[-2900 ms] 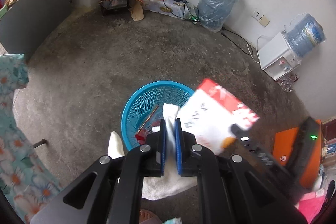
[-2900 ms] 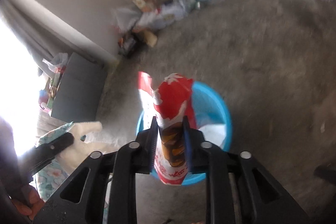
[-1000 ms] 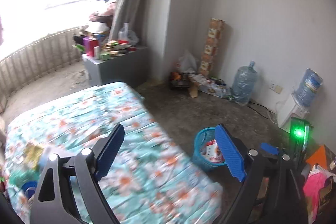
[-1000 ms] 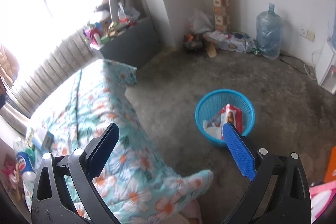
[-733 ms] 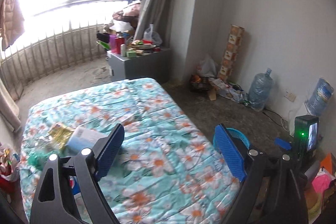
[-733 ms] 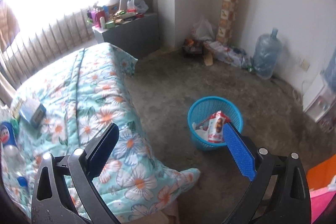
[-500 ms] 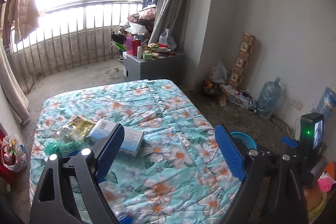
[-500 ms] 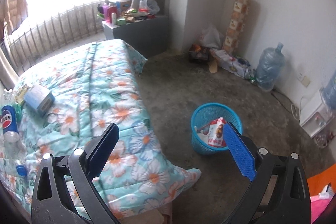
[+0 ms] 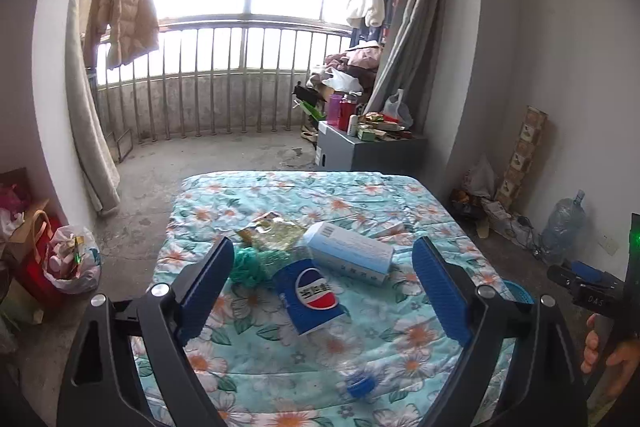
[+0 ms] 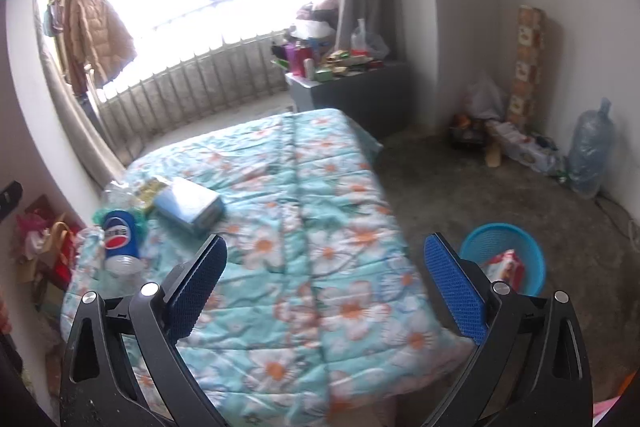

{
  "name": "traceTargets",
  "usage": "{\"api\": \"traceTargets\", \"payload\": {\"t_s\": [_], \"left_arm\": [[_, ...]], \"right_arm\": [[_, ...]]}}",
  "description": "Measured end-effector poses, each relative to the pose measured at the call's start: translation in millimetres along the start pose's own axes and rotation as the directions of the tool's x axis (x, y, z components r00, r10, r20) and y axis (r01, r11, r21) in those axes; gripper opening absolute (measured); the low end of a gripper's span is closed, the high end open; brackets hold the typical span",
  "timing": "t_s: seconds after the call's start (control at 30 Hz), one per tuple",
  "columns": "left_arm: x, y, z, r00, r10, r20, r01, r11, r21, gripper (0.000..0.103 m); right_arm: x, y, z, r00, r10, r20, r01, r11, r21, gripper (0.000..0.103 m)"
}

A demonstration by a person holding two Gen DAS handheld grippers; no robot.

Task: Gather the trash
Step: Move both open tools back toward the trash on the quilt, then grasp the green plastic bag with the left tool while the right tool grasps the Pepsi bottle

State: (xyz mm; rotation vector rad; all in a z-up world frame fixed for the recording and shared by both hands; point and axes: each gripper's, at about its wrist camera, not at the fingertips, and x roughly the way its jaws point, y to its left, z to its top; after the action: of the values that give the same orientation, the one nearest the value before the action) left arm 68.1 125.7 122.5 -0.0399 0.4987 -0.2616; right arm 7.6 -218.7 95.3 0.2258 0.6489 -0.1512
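Trash lies on the floral bed: a clear Pepsi bottle [image 9: 314,297] with a blue cap [image 9: 360,385], a pale blue box [image 9: 348,253], a yellow wrapper [image 9: 270,229] and a green mesh wad [image 9: 250,265]. My left gripper [image 9: 322,291] is open and empty, hovering just before the bottle. My right gripper [image 10: 326,283] is open and empty over the bed's middle; the bottle [image 10: 118,233] and box [image 10: 188,205] lie far to its left. The blue basket [image 10: 504,259] on the floor at right holds a red and white package [image 10: 506,267].
The floral quilt [image 10: 312,211] covers the bed. A grey cabinet [image 9: 368,149] with bottles stands by the balcony rail. Water jugs [image 10: 590,151] and clutter line the right wall. Bags [image 9: 70,259] sit on the floor left of the bed. Concrete floor surrounds the basket.
Both grippers let go of their trash into the basket, opened, and swung left from the basket to the bed. The left one now faces the bottle and box.
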Motion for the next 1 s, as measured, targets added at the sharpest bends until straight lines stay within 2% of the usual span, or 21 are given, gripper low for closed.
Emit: {"api": "traceTargets", "payload": {"t_s": [0.17,0.3,0.4,0.53,0.73,0.87,1.0], "left_arm": [[8.2,34.0,-15.3,0.999,0.028,-0.038,-0.031,0.998,-0.062,0.089],[22.3,54.9,-27.8,0.996,0.039,-0.084,-0.048,0.993,-0.111,0.089],[33.6,64.2,-33.6,0.992,0.051,-0.118,-0.067,0.989,-0.133,0.089],[46.2,82.2,-42.0,0.983,0.076,-0.164,-0.103,0.981,-0.165,0.089],[52.0,104.7,-46.8,0.976,0.104,-0.190,-0.145,0.965,-0.217,0.089],[56.1,116.9,-48.6,0.978,0.093,-0.188,-0.140,0.956,-0.258,0.089],[62.1,125.9,-49.4,0.980,0.082,-0.184,-0.134,0.946,-0.295,0.089]], "right_arm": [[16.9,29.0,3.2,0.993,0.107,-0.040,-0.107,0.994,-0.004,0.095],[37.2,49.7,3.3,0.975,0.195,-0.103,-0.195,0.981,0.009,0.095],[55.5,70.4,-1.0,0.939,0.295,-0.177,-0.296,0.955,0.021,0.095],[86.0,110.2,-6.8,0.853,0.436,-0.287,-0.438,0.897,0.057,0.095],[123.2,167.4,-8.9,0.750,0.527,-0.401,-0.548,0.834,0.071,0.095],[138.4,192.5,-8.1,0.724,0.536,-0.434,-0.573,0.818,0.054,0.095],[151.7,208.6,-11.7,0.719,0.514,-0.468,-0.569,0.822,0.030,0.095]]}}
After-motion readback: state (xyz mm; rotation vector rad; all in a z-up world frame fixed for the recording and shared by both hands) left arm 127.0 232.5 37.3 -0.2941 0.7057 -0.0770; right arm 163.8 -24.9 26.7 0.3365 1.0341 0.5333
